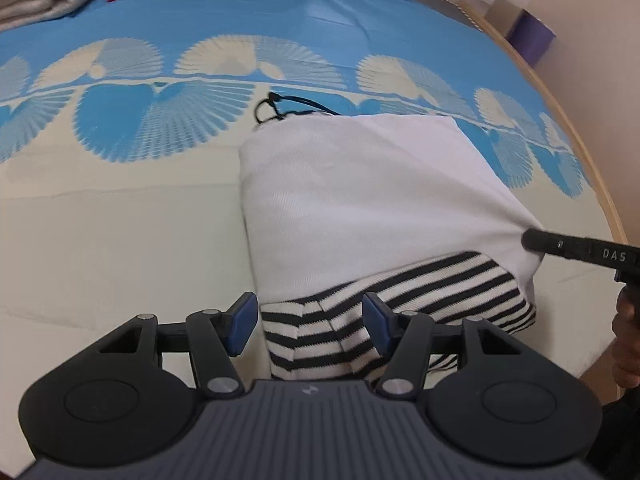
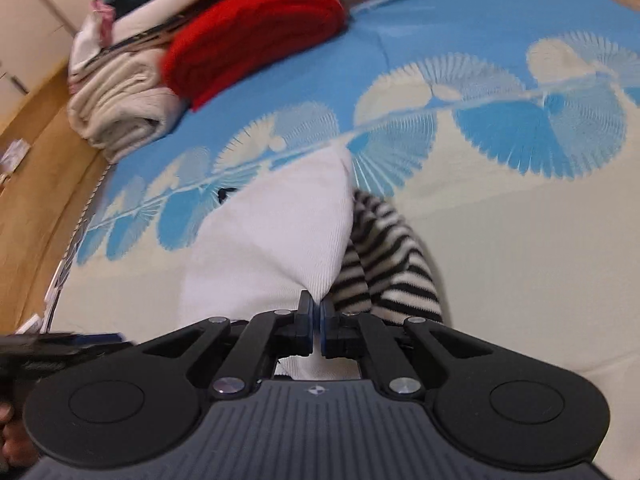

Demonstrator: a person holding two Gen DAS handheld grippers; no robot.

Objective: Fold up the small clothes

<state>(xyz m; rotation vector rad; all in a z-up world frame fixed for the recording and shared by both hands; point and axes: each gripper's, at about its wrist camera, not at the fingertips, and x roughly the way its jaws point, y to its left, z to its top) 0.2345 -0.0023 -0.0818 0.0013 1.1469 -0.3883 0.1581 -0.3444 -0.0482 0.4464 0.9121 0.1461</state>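
The left gripper (image 1: 306, 322) has its jaws apart, 1 blue pad (image 1: 242, 322) on each side of the striped cloth's (image 1: 400, 308) near end, with a gap visible at the left pad; whether the right pad touches cannot be told. The right gripper (image 2: 316, 328) has its jaws together, pinching a corner of the white cloth (image 2: 276, 224); in the left wrist view its tip (image 1: 534, 240) meets that cloth's right edge.

The white cloth is plain, ribbed and folded to a rough rectangle. It lies on top of the striped cloth, which is black and white and sticks out from under its near edge. A thin black cord (image 1: 280, 108) loops at the white cloth's far left corner.

There are 2 cloths in work. Well beyond the white cloth sits a pile: 1 red cloth (image 2: 256, 28), 1 cream roll (image 2: 116, 108) and further pieces too jumbled to count.

All lie on a bedspread (image 1: 100, 220), cream near the white cloth, blue beyond it, with a band of fan shapes between. A wooden bed edge (image 1: 560, 100) curves to the white cloth's right, with a pale wall past it.
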